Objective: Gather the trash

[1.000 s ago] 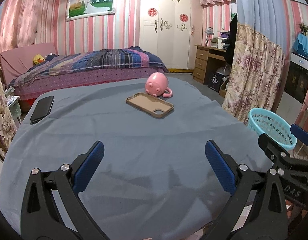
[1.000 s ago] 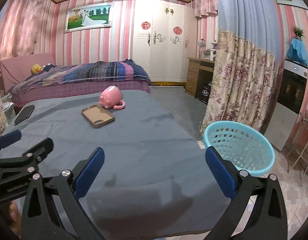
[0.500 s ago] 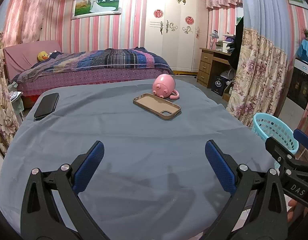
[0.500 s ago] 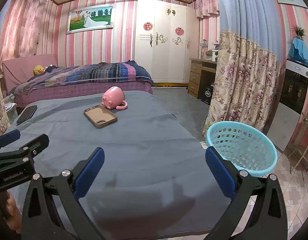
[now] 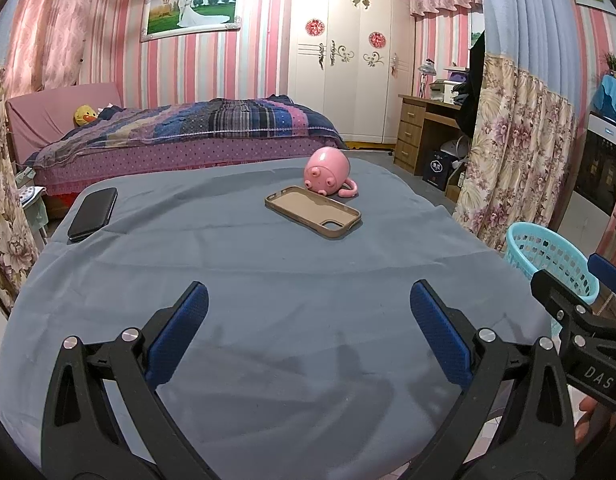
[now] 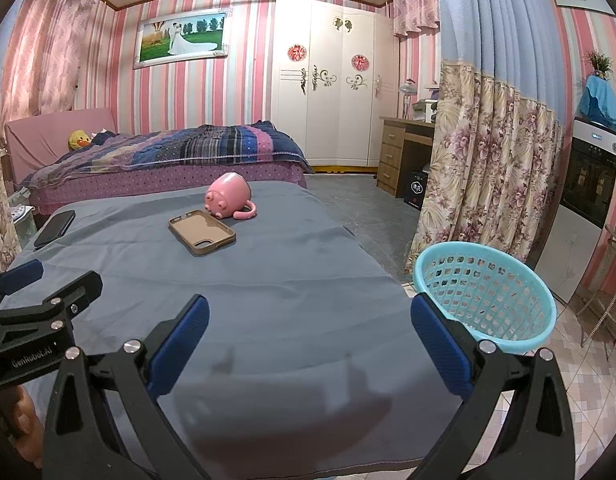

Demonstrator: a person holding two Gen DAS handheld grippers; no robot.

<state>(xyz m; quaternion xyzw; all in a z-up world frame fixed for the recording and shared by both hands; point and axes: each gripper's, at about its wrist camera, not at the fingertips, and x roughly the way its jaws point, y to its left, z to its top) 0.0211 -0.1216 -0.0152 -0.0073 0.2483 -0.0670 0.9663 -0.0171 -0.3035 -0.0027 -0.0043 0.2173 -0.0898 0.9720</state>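
Note:
A turquoise mesh basket stands on the floor just off the right edge of a table draped in blue-grey cloth; it also shows at the right of the left wrist view as the basket. My left gripper hovers open over the near cloth with nothing between its fingers. My right gripper is open too, at the table's near right corner, its right finger close to the basket rim. No loose trash shows on the cloth.
A tan phone case lies mid-table beside a tipped pink pig mug. A black phone rests at the far left edge. A bed, a white wardrobe, a desk and floral curtains ring the table.
Both views have risen and drawn back slightly, so the table objects sit a little lower in frame. Both grippers have stayed open and empty throughout.

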